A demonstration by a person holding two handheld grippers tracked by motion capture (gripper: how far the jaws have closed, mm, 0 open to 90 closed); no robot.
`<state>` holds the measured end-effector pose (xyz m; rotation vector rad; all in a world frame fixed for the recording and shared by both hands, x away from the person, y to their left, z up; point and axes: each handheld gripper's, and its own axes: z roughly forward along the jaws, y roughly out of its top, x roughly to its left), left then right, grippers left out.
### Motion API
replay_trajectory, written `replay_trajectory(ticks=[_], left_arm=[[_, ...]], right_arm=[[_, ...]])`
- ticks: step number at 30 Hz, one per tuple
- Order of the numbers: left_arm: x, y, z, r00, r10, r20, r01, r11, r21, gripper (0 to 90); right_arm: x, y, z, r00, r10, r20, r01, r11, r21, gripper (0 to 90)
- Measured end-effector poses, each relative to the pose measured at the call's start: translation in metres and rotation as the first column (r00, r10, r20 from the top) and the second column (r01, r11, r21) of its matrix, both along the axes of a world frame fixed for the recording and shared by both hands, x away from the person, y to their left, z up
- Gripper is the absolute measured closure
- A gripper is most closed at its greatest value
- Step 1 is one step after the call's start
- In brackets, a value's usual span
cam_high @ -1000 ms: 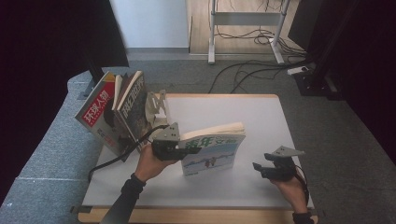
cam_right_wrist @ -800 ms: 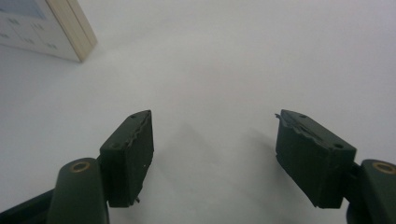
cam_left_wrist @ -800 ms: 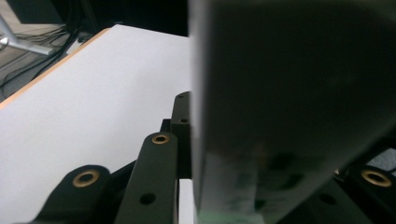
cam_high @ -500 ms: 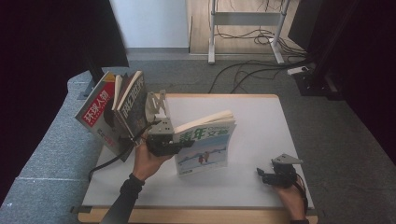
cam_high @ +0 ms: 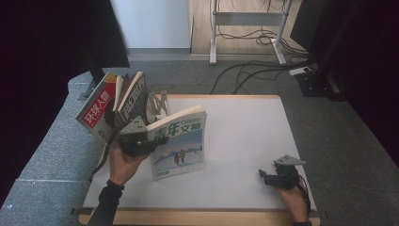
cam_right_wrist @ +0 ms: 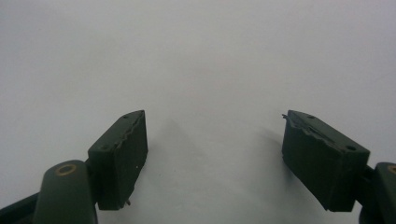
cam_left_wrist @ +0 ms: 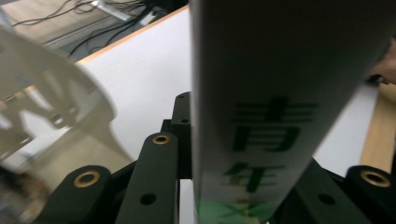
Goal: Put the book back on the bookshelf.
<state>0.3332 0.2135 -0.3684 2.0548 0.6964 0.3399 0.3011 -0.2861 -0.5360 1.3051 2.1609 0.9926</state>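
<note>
We are working at a white table point(cam_high: 244, 141) with a pale wooden edge, standing on grey carpet. Behind it, cables are trailing across the floor around the feet of a metal stand point(cam_high: 244, 33), and dark panels are closing off the room on both sides.

Our left gripper point(cam_high: 136, 141) is holding a book point(cam_high: 179, 143) with a snowy blue cover and green characters. Its fingers are clamped tight on the spine side, and the book is hanging upright above the left half of the table, cover facing us. In the left gripper view the book's spine point(cam_left_wrist: 271, 116) is rising between the fingers, blurred and very close.

Just beyond the book, a pale wooden book rack point(cam_high: 157, 103) is standing at the table's left rear corner, with a red-covered book point(cam_high: 96, 110) and a dark one point(cam_high: 131, 99) leaning in it.

Our right gripper point(cam_high: 270, 179) is resting low near the table's front right corner, well apart from the book. Its fingers point(cam_right_wrist: 121, 158) are standing wide apart with nothing between them, having just been opening, and bare white table point(cam_right_wrist: 210, 70) is lying beneath them.
</note>
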Motion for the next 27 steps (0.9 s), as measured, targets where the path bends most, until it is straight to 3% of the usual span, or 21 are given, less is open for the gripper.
replay_trajectory(ticks=[8,12,17,22,27], left_arm=[[-0.004,0.032,0.008,0.9949,0.101,0.011,-0.1,0.9948,-0.015,74.4],[-0.007,0.048,0.015,0.9885,0.151,0.017,-0.15,0.9882,-0.033,74.4],[-0.01,0.063,0.024,0.9754,0.22,0.014,-0.219,0.9751,-0.033,74.4],[-0.011,0.07,0.027,0.9697,0.244,0.013,-0.243,0.9691,-0.041,74.4],[-0.009,0.072,0.029,0.9584,0.285,0.016,-0.285,0.9582,-0.029,74.4]], right_arm=[[0.0,0.0,0.0,1.0,0.0,-0.001,0.0,1.0,0.002,21.8],[0.0,0.0,0.0,1.0,0.0,-0.002,0.0,1.0,0.002,21.8],[0.0,0.0,0.0,1.0,0.0,-0.002,0.0,1.0,0.004,21.8],[0.0,0.0,0.0,1.0,0.001,-0.001,-0.001,1.0,0.002,21.8],[0.001,0.0,0.0,1.0,0.002,-0.002,-0.002,1.0,0.003,21.8]])
